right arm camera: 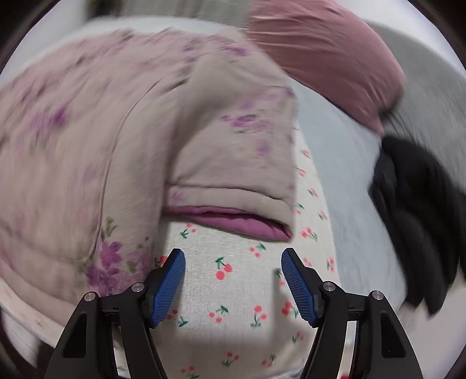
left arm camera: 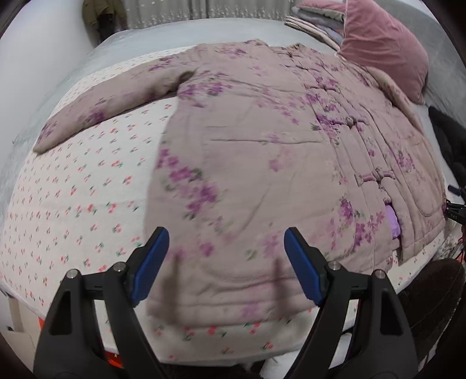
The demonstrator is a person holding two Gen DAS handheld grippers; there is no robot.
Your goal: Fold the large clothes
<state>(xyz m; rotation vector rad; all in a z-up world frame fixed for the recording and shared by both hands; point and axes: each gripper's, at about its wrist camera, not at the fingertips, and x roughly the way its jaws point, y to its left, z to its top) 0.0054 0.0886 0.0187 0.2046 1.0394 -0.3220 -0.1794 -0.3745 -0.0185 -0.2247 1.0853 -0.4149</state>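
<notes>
A large padded mauve jacket (left arm camera: 262, 140) with purple flowers and knot buttons lies spread flat, front up, on the cherry-print bed cover (left arm camera: 72, 189). One sleeve (left arm camera: 110, 102) stretches out to the left. My left gripper (left arm camera: 226, 242) is open and empty, just above the jacket's hem. In the right wrist view the jacket's other sleeve (right arm camera: 233, 151) ends in a cuff with pink lining (right arm camera: 233, 220). My right gripper (right arm camera: 233, 262) is open and empty over the cover, just short of that cuff.
A pink velvet pillow (left arm camera: 384, 46) and folded bedding (left arm camera: 314, 23) lie at the head of the bed. A black garment (right arm camera: 419, 227) lies at the right of the bed. The bed's near edge (left arm camera: 204, 349) is below the left gripper.
</notes>
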